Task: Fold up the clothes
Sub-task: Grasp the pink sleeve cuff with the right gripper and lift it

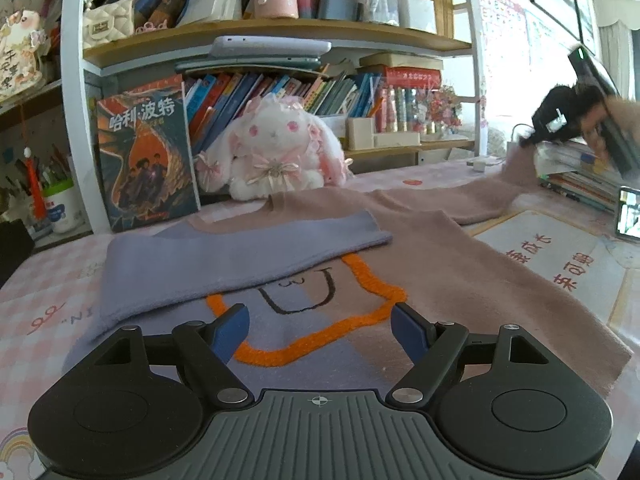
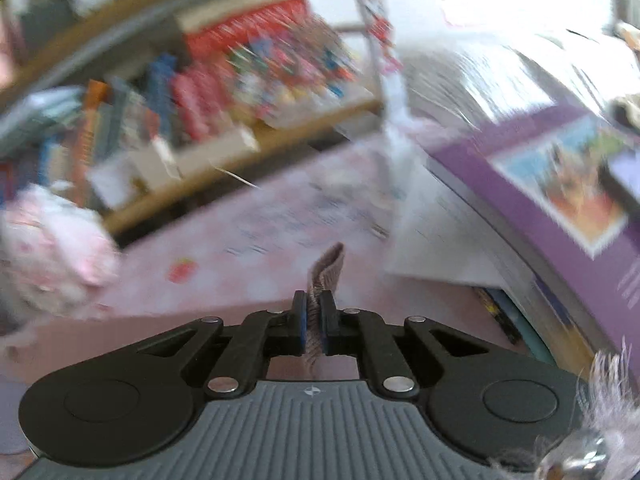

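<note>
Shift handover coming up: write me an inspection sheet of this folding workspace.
Surface: pink checked tablecloth, with a white printed mat at right.
Job's things: sweater lies flat, purple sleeve folded across its chest; pink sleeve stretched out and lifted.
Clutter: plush rabbit, standing book, book stack.
Grippers: left tool open above the sweater; right tool shut on the pink sleeve's cuff.
Cables: nothing seen.
Surroundings: crowded bookshelf.
</note>
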`<state>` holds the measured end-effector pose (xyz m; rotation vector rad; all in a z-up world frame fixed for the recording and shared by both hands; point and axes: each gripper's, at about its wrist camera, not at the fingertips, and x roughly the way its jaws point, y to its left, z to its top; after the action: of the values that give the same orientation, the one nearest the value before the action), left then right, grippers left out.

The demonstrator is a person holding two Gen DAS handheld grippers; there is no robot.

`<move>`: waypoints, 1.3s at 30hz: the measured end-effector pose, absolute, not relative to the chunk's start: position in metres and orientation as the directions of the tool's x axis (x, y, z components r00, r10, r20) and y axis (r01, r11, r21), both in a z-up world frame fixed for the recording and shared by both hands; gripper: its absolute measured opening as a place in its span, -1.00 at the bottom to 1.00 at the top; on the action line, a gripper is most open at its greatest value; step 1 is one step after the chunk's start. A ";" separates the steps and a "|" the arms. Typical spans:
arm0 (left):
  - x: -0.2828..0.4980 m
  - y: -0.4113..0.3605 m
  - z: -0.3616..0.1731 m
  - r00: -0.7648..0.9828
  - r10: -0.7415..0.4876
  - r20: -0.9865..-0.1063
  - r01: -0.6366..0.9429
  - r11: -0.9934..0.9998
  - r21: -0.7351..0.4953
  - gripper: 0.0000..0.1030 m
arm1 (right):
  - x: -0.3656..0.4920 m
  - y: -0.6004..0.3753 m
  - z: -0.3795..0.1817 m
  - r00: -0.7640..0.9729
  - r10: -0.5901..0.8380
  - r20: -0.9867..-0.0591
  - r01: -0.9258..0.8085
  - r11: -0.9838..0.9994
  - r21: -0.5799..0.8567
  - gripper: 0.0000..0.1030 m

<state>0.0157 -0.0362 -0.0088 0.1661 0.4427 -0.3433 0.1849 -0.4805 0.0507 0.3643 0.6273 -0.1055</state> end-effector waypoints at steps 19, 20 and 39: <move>0.006 -0.035 -0.005 0.870 -0.304 -0.387 0.366 0.926 0.095 0.56 | 0.168 -0.183 0.176 0.743 0.539 -0.396 -0.465 0.842 0.274 -0.89; 0.006 -0.034 -0.005 0.871 -0.306 -0.385 0.365 0.926 0.091 0.56 | 0.169 -0.170 0.174 0.734 0.545 -0.405 -0.475 0.838 0.268 -0.89; 0.005 -0.029 -0.004 0.874 -0.323 -0.364 0.368 0.928 0.059 0.56 | 0.197 -0.093 0.105 0.652 0.523 -0.549 -0.472 0.847 0.247 -0.77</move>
<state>0.0047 -0.0285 -0.0039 0.1281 0.3571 -0.3620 0.1967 -0.0928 0.1053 0.0845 0.6496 0.5653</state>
